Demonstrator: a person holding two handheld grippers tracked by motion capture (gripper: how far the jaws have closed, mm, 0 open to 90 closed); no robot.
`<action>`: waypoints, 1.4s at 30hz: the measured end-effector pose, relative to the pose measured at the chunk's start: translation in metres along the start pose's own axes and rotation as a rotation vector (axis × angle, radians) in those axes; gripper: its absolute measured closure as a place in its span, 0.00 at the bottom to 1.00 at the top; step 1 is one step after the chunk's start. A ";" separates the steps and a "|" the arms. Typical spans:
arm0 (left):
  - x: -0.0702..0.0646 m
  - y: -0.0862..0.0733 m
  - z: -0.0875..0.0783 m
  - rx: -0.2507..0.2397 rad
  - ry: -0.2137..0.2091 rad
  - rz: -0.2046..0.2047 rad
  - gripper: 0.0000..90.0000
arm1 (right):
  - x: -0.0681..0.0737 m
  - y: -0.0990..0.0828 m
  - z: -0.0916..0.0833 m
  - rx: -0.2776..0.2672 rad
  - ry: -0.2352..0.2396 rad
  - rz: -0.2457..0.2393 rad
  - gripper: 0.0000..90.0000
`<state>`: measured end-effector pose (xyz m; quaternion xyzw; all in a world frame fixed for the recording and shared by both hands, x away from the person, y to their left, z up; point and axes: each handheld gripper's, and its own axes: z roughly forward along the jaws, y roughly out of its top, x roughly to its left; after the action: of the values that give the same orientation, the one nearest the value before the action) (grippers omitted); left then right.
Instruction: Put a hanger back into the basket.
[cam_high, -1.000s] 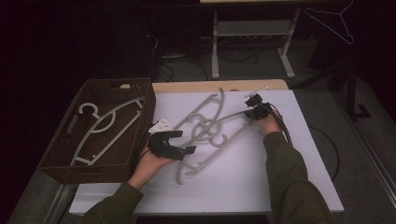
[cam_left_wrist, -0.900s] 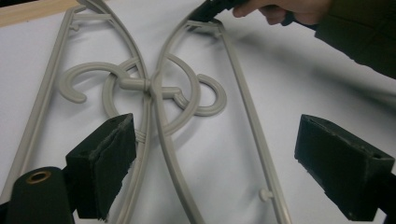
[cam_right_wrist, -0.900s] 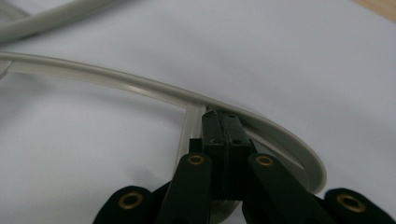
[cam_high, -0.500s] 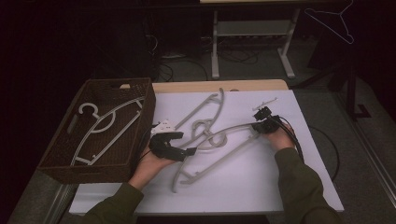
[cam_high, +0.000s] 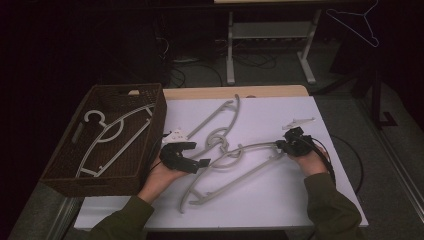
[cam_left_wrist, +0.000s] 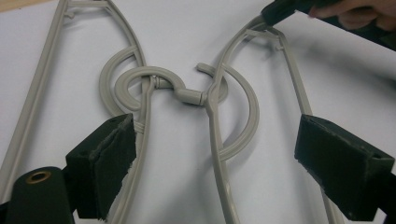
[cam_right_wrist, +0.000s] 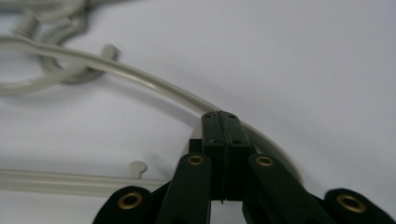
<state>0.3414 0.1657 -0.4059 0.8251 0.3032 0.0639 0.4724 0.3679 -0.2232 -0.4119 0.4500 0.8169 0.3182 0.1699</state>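
Near the table's right edge, my right fingers (cam_high: 281, 146), clenched on the near hanger (cam_high: 235, 172), have dragged it rightward, while my left fingers (cam_high: 200, 162) stay released over the still-hooked far hanger (cam_high: 220, 117).

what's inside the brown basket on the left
One pale hanger lies flat in the wicker basket, hook toward the far end. The dark woven floor shows around it. The near wall hides the strip of floor just behind it, so anything small there cannot be seen.
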 end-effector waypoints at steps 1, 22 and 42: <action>0.000 0.000 0.000 0.000 0.000 0.000 0.14 | 0.001 -0.001 -0.005 -0.013 0.003 0.009 1.00; -0.003 -0.004 0.007 0.035 0.002 0.015 0.14 | 0.009 -0.023 -0.007 0.021 0.044 0.017 1.00; -0.013 -0.012 0.047 0.249 -0.003 0.105 0.45 | 0.009 -0.026 -0.006 0.035 0.058 0.033 1.00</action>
<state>0.3439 0.1279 -0.4388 0.8923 0.2644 0.0491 0.3627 0.3436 -0.2277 -0.4250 0.4570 0.8193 0.3197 0.1330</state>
